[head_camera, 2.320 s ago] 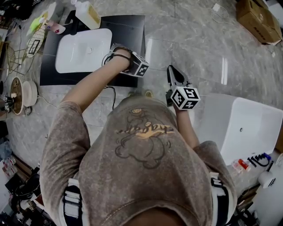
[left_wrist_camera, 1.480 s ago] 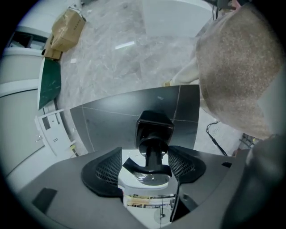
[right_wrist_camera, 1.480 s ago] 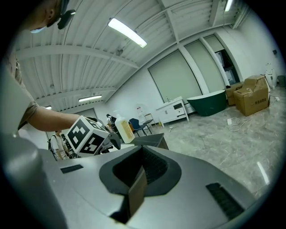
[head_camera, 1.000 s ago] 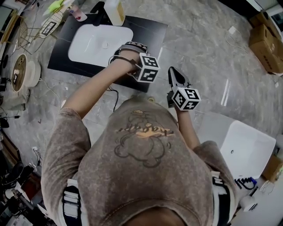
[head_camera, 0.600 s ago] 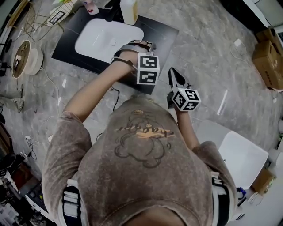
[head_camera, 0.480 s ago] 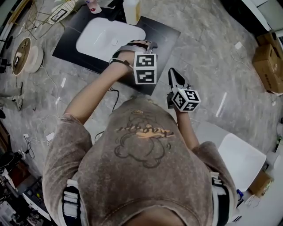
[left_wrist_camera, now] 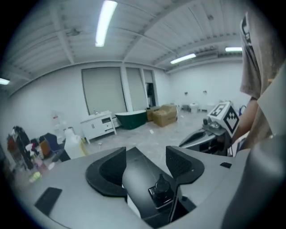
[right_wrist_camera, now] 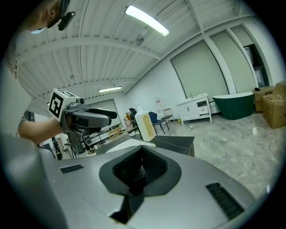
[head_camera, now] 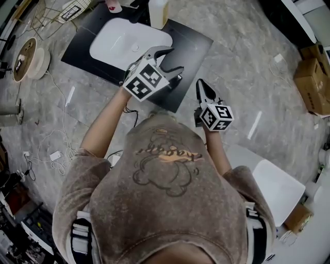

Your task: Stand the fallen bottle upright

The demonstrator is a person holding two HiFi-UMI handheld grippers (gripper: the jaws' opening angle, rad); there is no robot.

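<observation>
Bottle (head_camera: 158, 11) upright, beyond left hand-held gripper (head_camera: 176, 59) — apart

The head view is bright and even. Light comes from above, so shadows on the grey floor (head_camera: 242, 62) are soft and small. A thin white shine (head_camera: 253, 125) sits at 3 o'clock. Straight lines bend near the edges.

Both gripper views are round pictures with black corners. In the left gripper view, a long ceiling lamp (left_wrist_camera: 105, 22) glows at 11 o'clock and a smaller lamp (left_wrist_camera: 182, 58) at 1 o'clock. The left gripper (left_wrist_camera: 146, 157) looks soft and fuzzy at 6 o'clock. In the right gripper view, a strip lamp (right_wrist_camera: 146, 20) glares at 12 o'clock, and the right gripper (right_wrist_camera: 139, 170) is fuzzy too.
</observation>
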